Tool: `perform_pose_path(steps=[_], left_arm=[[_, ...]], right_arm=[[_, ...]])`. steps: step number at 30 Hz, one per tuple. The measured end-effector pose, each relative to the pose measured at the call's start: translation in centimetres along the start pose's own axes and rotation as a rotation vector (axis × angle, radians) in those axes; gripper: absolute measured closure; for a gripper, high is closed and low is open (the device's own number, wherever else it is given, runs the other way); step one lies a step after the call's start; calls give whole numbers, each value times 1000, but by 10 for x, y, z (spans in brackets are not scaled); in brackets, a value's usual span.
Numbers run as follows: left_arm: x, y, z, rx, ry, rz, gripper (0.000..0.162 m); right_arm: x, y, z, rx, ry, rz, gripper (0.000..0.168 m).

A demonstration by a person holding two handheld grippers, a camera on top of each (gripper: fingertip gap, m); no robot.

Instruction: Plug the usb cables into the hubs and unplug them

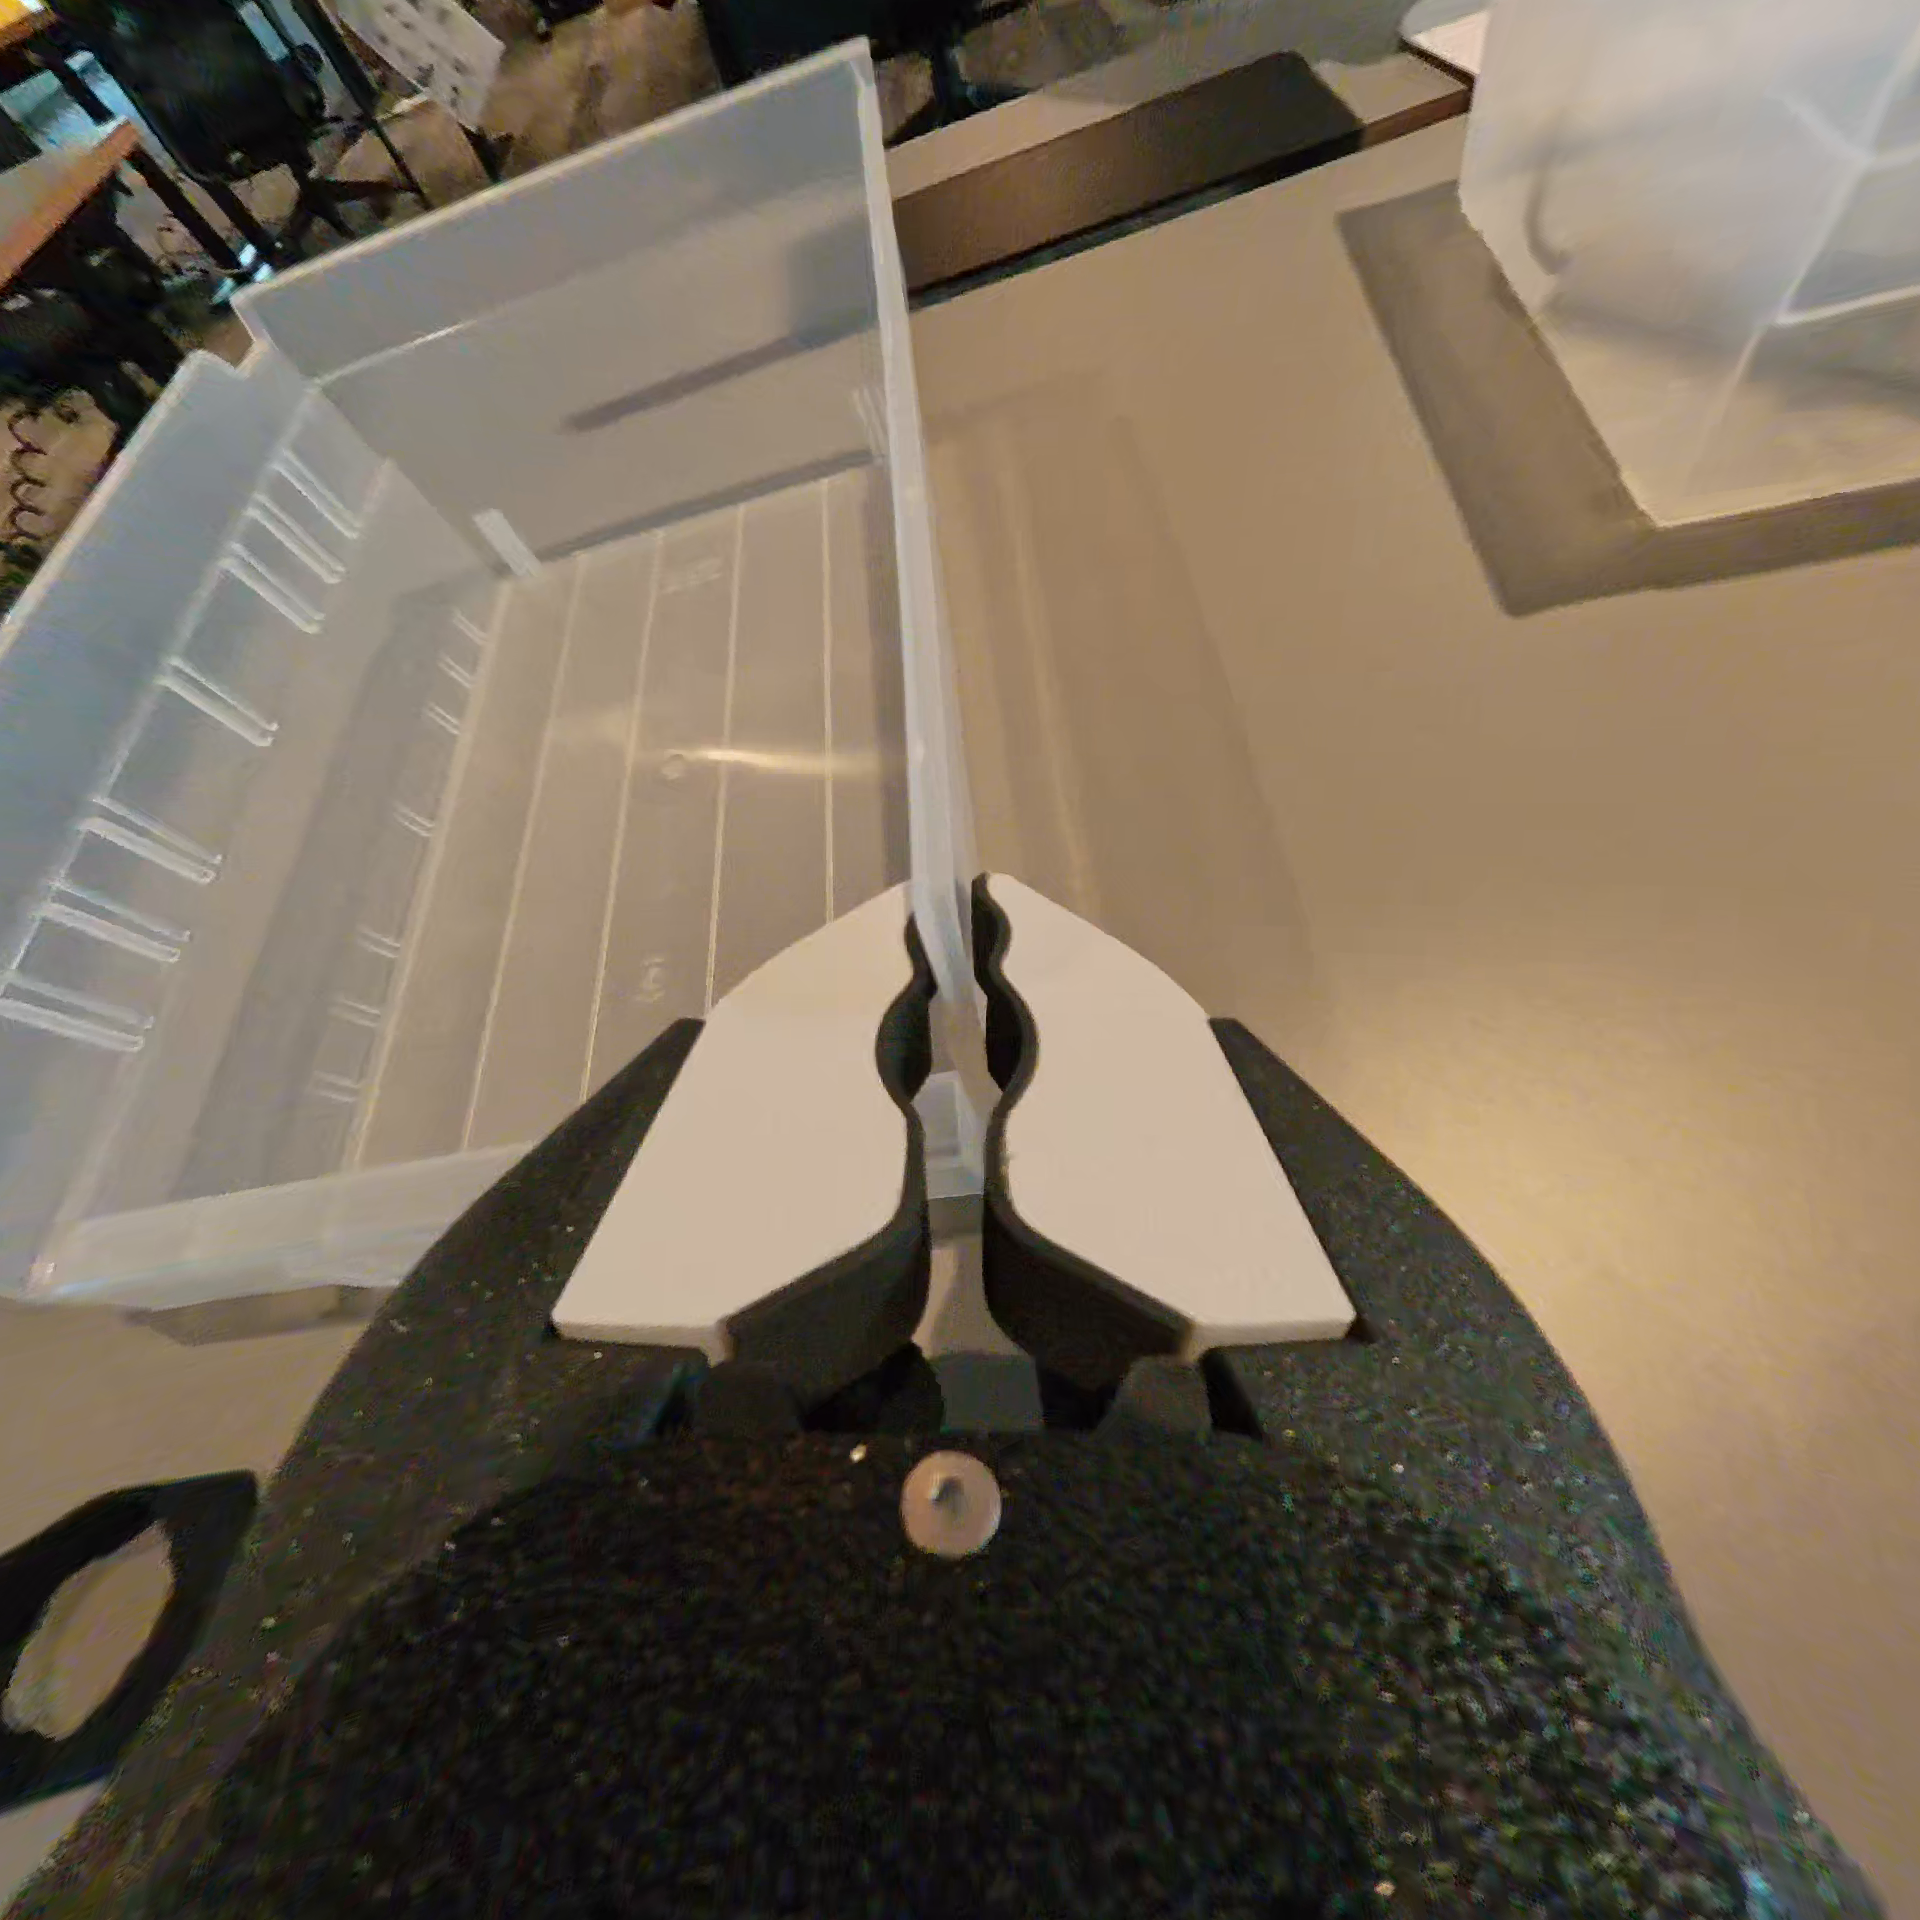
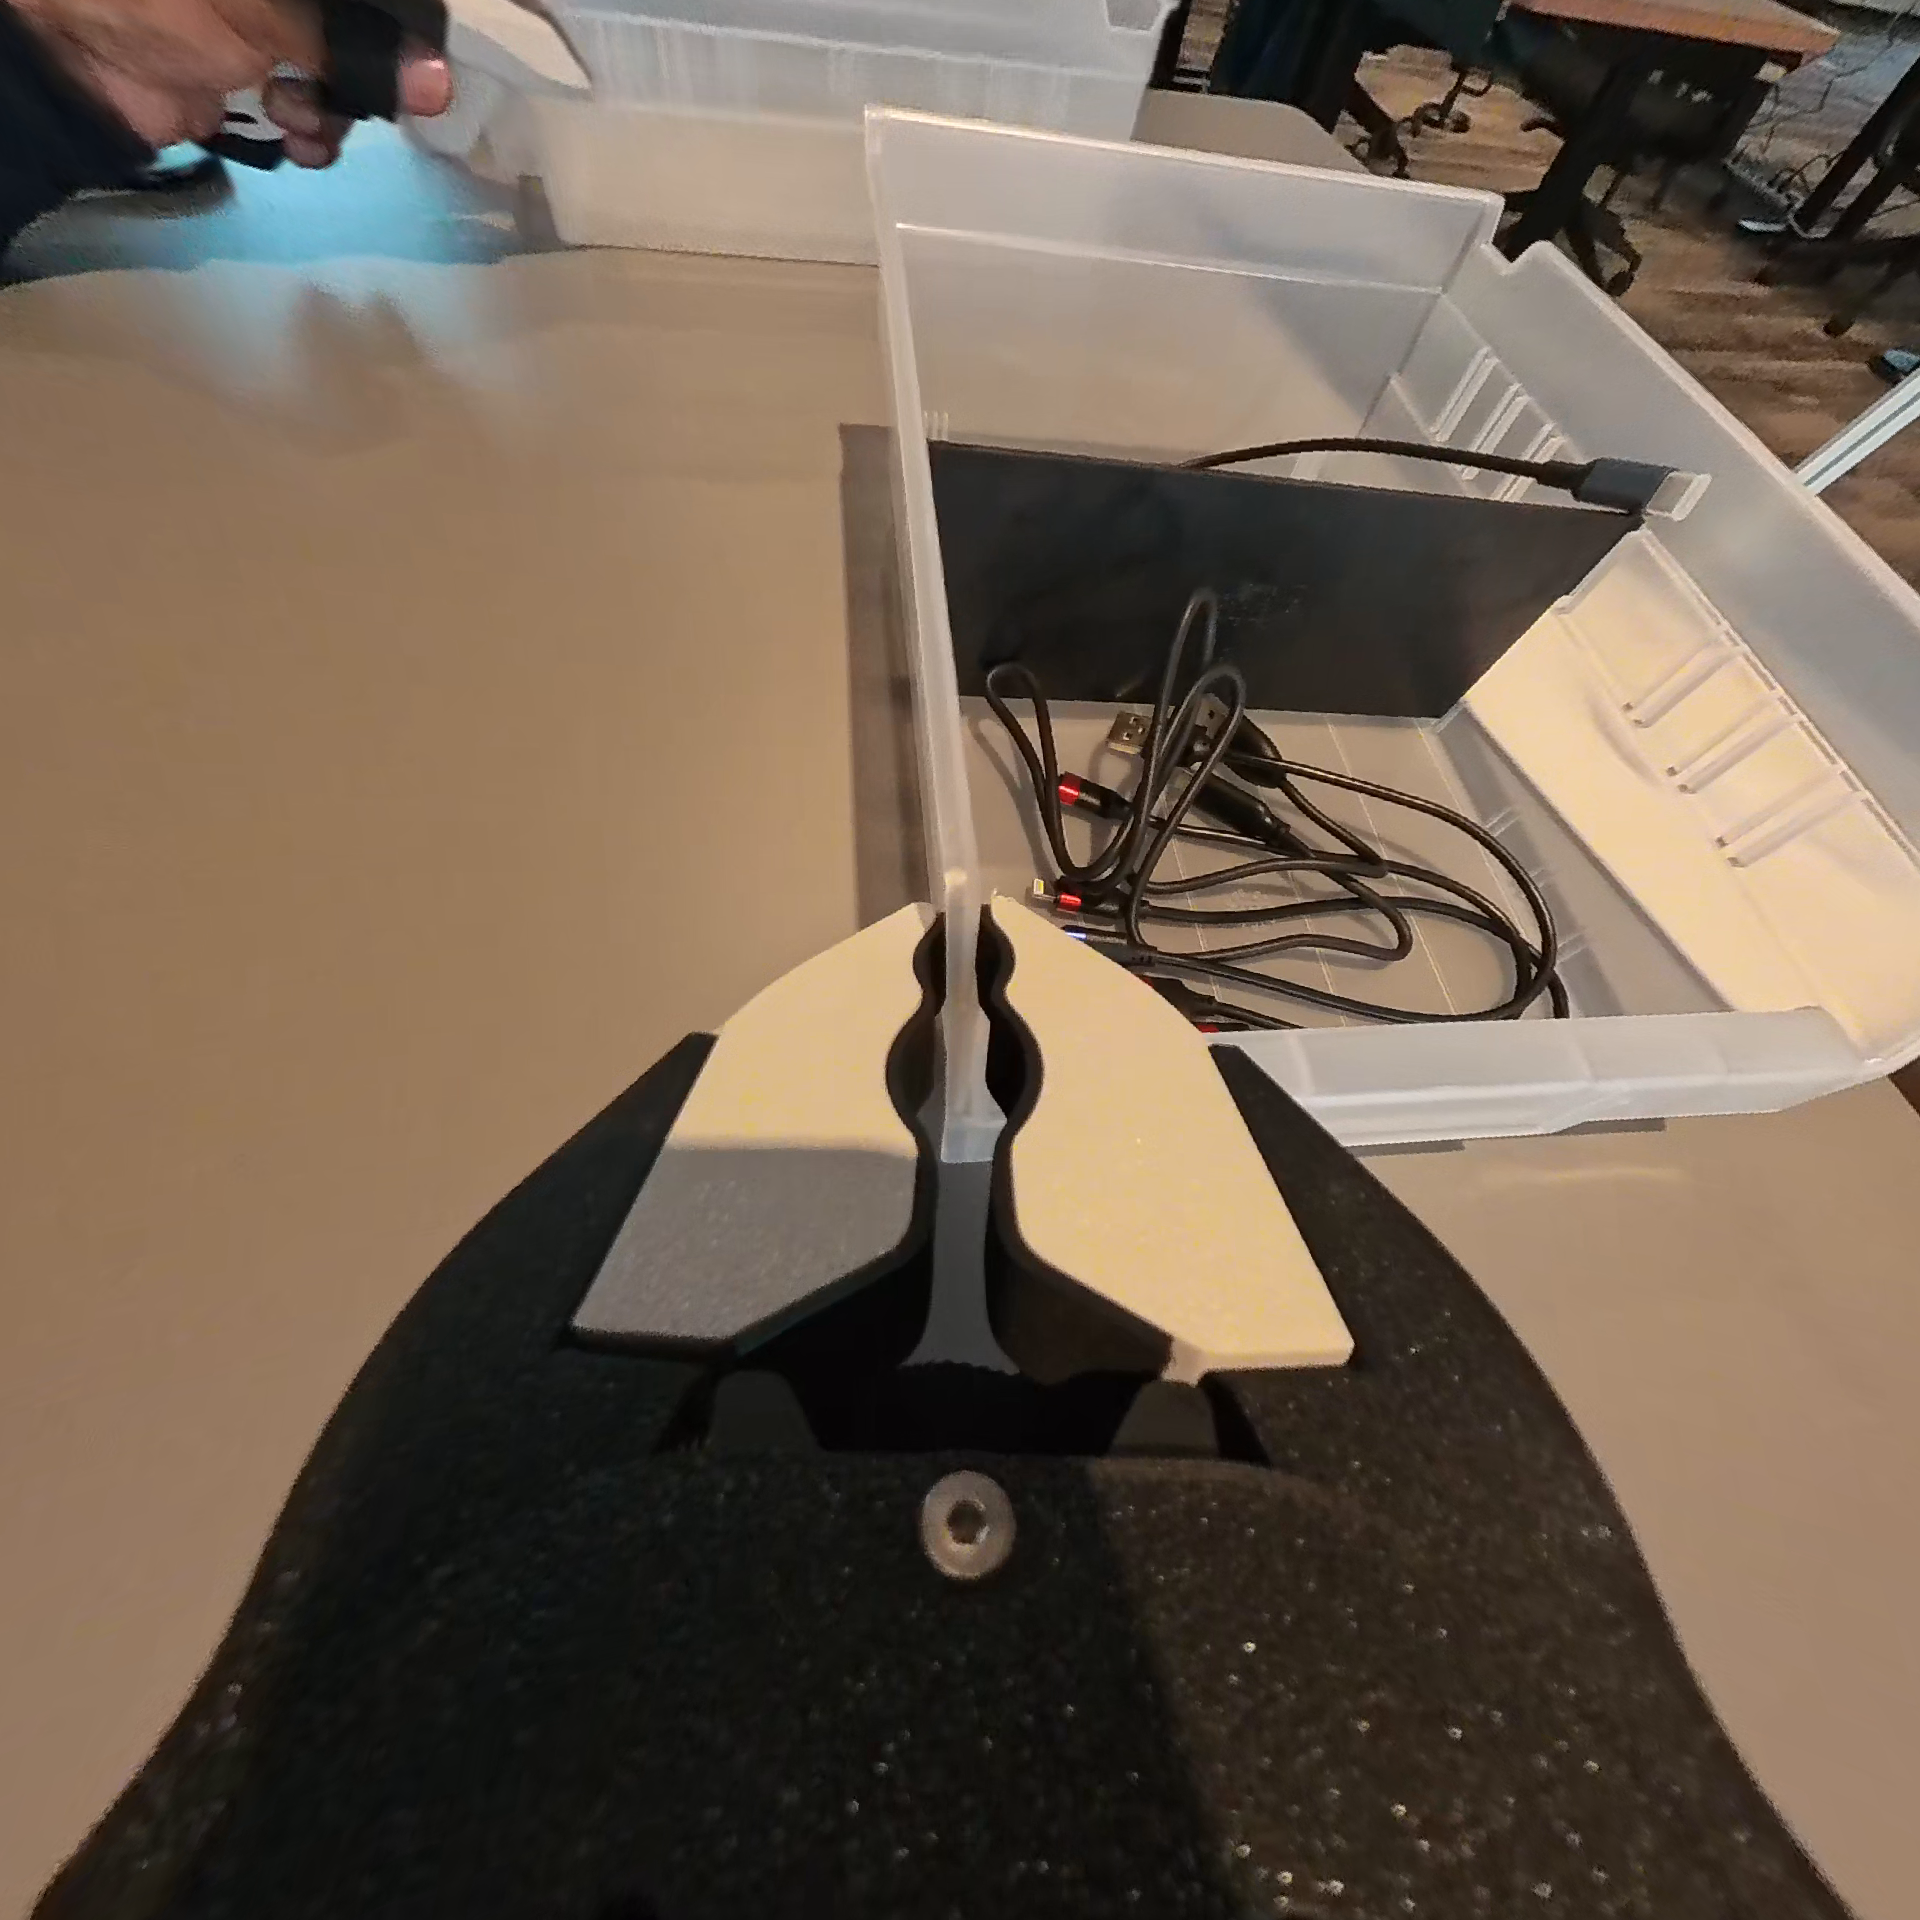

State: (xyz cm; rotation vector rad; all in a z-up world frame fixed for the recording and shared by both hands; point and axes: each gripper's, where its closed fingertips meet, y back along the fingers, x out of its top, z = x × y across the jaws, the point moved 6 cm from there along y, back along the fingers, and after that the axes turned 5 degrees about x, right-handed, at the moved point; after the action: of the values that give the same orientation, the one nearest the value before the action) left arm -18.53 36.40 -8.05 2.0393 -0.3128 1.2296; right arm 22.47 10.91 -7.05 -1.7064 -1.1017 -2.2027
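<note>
In the left wrist view my left gripper (image 1: 948,906) is shut on the right wall (image 1: 896,499) of a translucent plastic bin that has nothing in it. The thin wall runs between both pads. In the right wrist view my right gripper (image 2: 961,916) is shut on the left wall (image 2: 923,582) of another translucent bin. That bin holds a tangle of black USB cables (image 2: 1278,862) with red-collared and bare metal plugs (image 2: 1127,732), and a black panel (image 2: 1195,582) stands across it. A grey cable end (image 2: 1631,488) rests on the panel's top edge. No hub is clearly visible.
The bins stand on a beige table (image 1: 1507,935). A third translucent container (image 1: 1714,260) sits on a dark mat (image 1: 1507,468) at the far right of the left wrist view. A hand (image 2: 208,83) with the other gripper shows at the top left of the right wrist view. Chairs and desks stand beyond the table. Tip to tip, the grippers are about 45 centimeters apart.
</note>
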Motion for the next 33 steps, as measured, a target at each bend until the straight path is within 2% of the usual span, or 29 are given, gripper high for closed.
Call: perform_pose_path(steps=[5, 15, 26, 30, 33], left_arm=[[-14, 44, 28, -67, 4, 16, 158], [-44, 139, 72, -286, -114, 61, 158], [-69, 202, 87, -739, -275, 138, 158], [-73, 217, 96, -907, -404, 200, 158], [-70, 218, 106, -1045, -428, 246, 158]], right_arm=[[0, 0, 0, -27, -5, -9, 164], [-5, 5, 8, -107, -49, 30, 161], [-10, 10, 13, -161, -89, 79, 159], [-11, 10, 14, -158, -95, 89, 159], [-11, 10, 14, -149, -100, 102, 159]])
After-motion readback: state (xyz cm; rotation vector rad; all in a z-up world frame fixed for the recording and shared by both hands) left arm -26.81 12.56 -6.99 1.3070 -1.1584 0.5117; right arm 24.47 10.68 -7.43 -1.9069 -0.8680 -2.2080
